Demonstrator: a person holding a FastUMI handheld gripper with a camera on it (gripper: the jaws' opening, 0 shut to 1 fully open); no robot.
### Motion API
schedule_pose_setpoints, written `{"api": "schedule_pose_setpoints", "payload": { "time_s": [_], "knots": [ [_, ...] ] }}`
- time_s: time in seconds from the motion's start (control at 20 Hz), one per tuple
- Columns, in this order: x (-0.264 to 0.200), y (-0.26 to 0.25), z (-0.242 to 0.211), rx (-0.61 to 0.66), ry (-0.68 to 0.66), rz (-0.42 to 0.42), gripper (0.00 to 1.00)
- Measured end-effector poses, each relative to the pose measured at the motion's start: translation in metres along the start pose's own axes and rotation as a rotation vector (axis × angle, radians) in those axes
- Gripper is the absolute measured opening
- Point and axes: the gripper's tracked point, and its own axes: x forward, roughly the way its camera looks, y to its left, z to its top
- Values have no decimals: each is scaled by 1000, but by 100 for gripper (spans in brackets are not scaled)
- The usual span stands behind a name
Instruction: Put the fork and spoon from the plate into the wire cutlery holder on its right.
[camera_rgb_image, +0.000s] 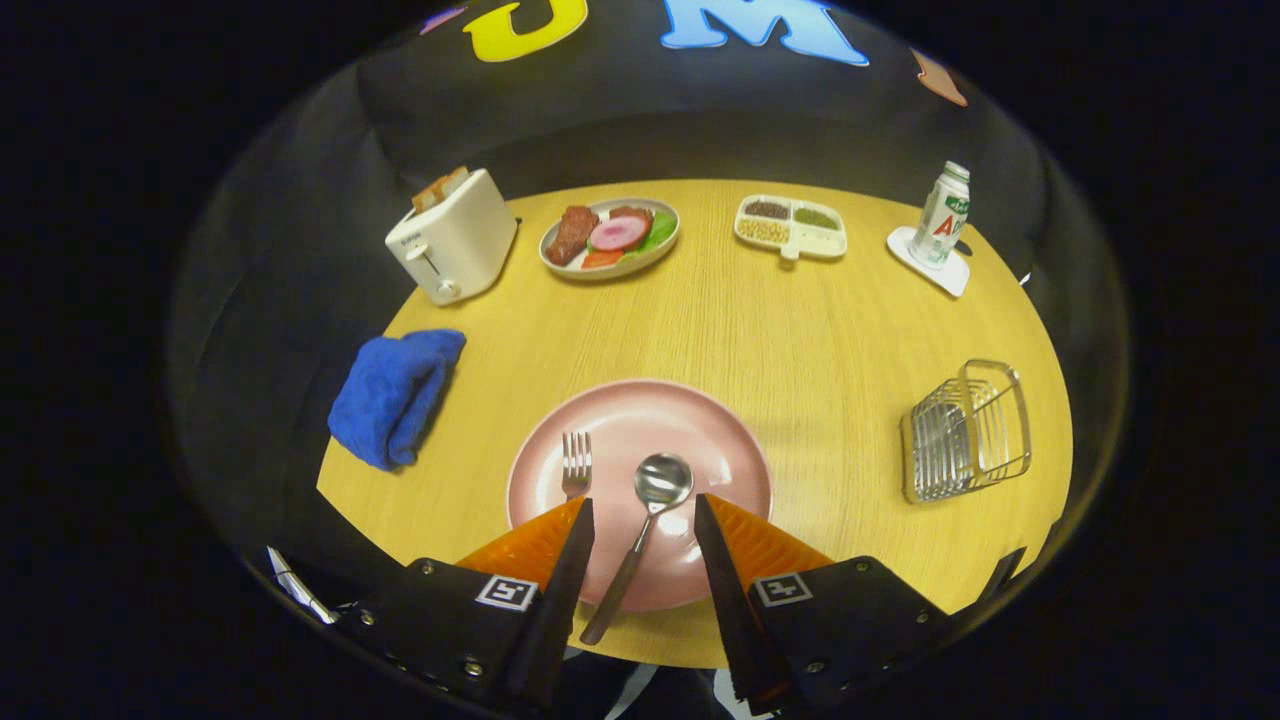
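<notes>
A pink plate lies on the yellow round table just ahead of my fingers. On it rests a metal spoon, its bowl beyond the fingertips and its handle running back between the two fingers. A metal fork lies on the plate's left part, tines pointing away, its handle hidden behind my left finger. My gripper is open above the plate's near half, with the spoon in the gap and neither finger touching it. The wire cutlery holder stands on the table to the right of the plate.
A blue cloth lies left of the plate at the table's edge. At the back stand a white toaster, a dish of food, a divided tray and a bottle on a white coaster.
</notes>
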Motion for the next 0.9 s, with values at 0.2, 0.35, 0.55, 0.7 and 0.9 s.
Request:
{"api": "schedule_pose_setpoints", "payload": {
  "time_s": [0.2,0.35,0.55,0.7,0.9],
  "knots": [
    [25,-1,-37,25,100,-11,64],
    [37,-4,-55,8,147,-21,64],
    [45,-3,-60,55,164,-14,19],
    [52,-11,-55,74,149,-30,9],
    [45,-4,-54,89,141,12,9]
  ]
}}
